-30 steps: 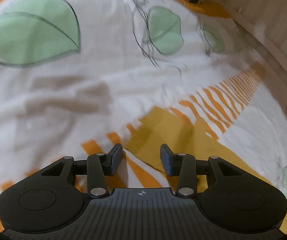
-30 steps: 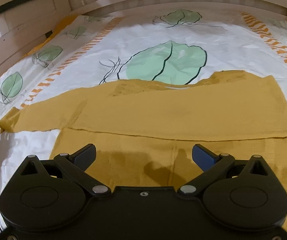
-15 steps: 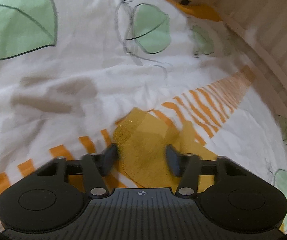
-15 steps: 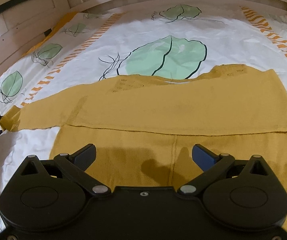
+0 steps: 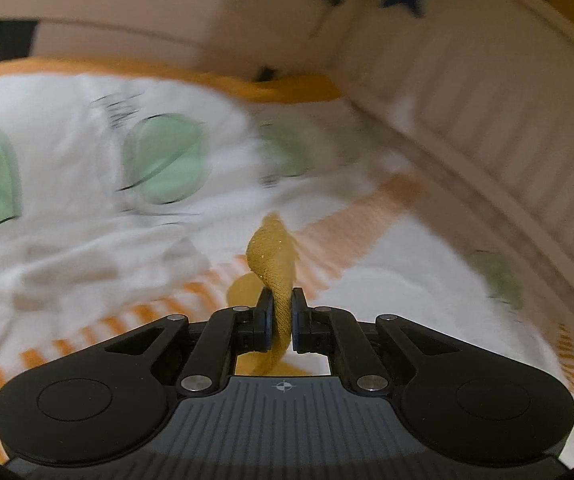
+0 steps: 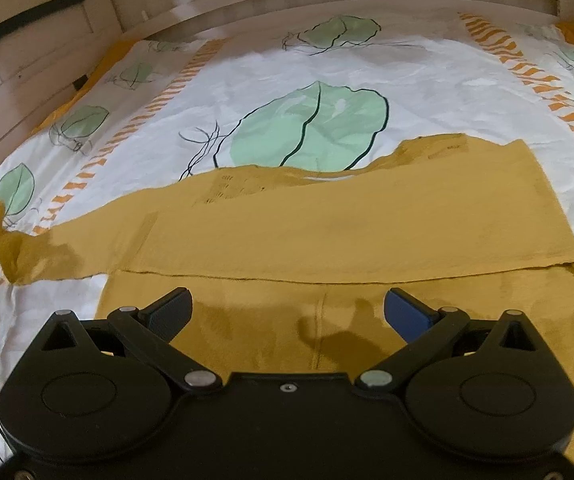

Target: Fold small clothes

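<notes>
Your left hand-held gripper [image 5: 280, 312] has just closed and now pinches the cuff end of the sleeve [image 5: 275, 264], lifted clear of the bed sheet [image 5: 87, 248]; the knit bunches between the pads and a loop of it stands up ahead of the jaws. The mustard sweater [image 6: 347, 220] lies flat on the bed, its upper part already turned down over the body, and the left sleeve runs out to the left edge of the right wrist view, where the pinch shows as a small dark tip. Your right hand-held gripper [image 6: 287, 310] hangs wide open over the lower body of the sweater, holding nothing. Risks, as judgement: the grip is on a narrow bunch near the cuff, so a quick pull across could let it slip out. With nothing pinning the body, dragging the sleeve inward could tow the whole garment and undo the fold line. The sheet is loose and wrinkled, so it may ride along too. The left view is blurred, so how deep the cloth sits in the pads cannot be told.
</notes>
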The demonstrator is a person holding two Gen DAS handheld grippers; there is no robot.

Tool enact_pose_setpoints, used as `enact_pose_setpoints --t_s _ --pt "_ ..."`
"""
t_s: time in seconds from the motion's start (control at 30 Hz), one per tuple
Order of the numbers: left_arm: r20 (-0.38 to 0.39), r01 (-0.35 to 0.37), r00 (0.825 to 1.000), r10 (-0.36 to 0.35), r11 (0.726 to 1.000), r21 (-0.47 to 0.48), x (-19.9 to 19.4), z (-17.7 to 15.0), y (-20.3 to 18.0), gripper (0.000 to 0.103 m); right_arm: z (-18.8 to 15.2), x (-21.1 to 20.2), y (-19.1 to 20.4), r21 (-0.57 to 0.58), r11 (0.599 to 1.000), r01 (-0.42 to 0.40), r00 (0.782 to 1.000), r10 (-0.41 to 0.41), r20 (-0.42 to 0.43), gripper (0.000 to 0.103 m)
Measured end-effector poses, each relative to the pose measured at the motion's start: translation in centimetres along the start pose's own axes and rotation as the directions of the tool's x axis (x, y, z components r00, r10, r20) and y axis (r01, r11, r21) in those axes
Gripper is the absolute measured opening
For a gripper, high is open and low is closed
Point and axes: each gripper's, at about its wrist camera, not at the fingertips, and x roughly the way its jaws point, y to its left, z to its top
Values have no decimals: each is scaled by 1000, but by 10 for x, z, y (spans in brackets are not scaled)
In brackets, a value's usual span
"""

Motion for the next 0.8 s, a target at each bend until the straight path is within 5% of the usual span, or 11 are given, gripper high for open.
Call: enact_pose_setpoints --t_s 0.2,0.4,0.8 --pt "-23 163 987 -161 983 90 -15 -23 -80 8 6 -9 -8 26 1000 6 1000 -6 15 102" --pt "-104 315 948 -302 938 142 -16 -63 -147 8 16 -22 -24 73 997 16 999 -19 46 102" --pt "-306 491 857 -415 839 237 -11 -162 -235 8 25 -43 -58 161 986 49 995 -61 74 102"
